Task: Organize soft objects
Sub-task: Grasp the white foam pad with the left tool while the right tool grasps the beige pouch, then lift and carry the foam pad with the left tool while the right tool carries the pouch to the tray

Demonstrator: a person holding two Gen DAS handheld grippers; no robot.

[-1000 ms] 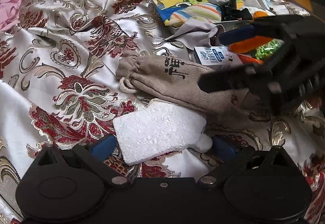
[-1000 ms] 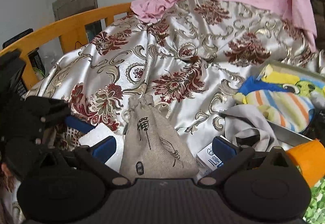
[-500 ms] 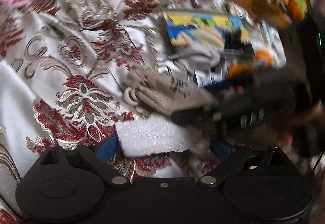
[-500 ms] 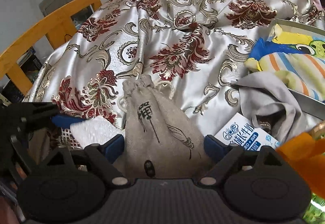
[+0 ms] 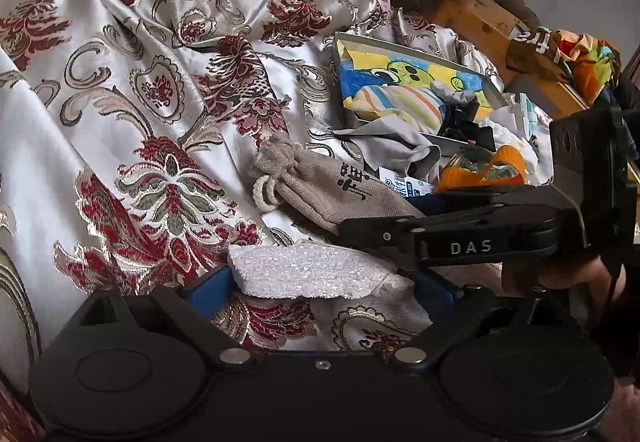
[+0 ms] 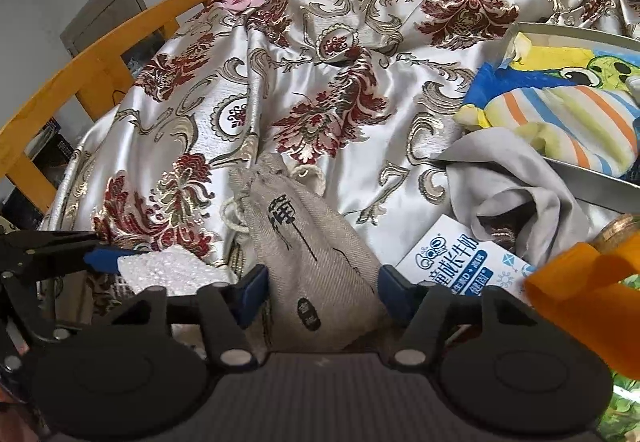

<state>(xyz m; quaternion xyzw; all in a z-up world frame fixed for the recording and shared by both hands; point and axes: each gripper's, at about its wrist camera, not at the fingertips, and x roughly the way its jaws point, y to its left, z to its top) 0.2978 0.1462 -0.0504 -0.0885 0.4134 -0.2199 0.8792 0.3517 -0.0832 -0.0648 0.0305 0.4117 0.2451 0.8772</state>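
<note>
You were in the grasping step, both hands working at once on the bed point(image 6: 360, 53). Your right gripper point(image 6: 322, 292) had straddled the grey drawstring pouch point(image 6: 308, 254), its bottom end lying between the blue pads and its tied neck pointing away ahead; the jaws were closing on it, at about half width, with the pads touching or just off the cloth on each side, so I judged the hold not yet firm. Your left gripper point(image 5: 320, 288) stood wide, with the white foam piece point(image 5: 304, 272) between its fingers, the left pad touching or almost at the foam's end and the right pad clear of it. The tin tray point(image 6: 576, 29) of folded soft things lay ahead and to the right of your right gripper, a grey cloth point(image 6: 516, 177) and a milk carton point(image 6: 460, 262) between. The next move likely called for finishing the squeeze on the pouch until the fabric bunched, then lifting straight up before carrying it toward the tray, keeping clear of your left gripper just beside it.
</note>
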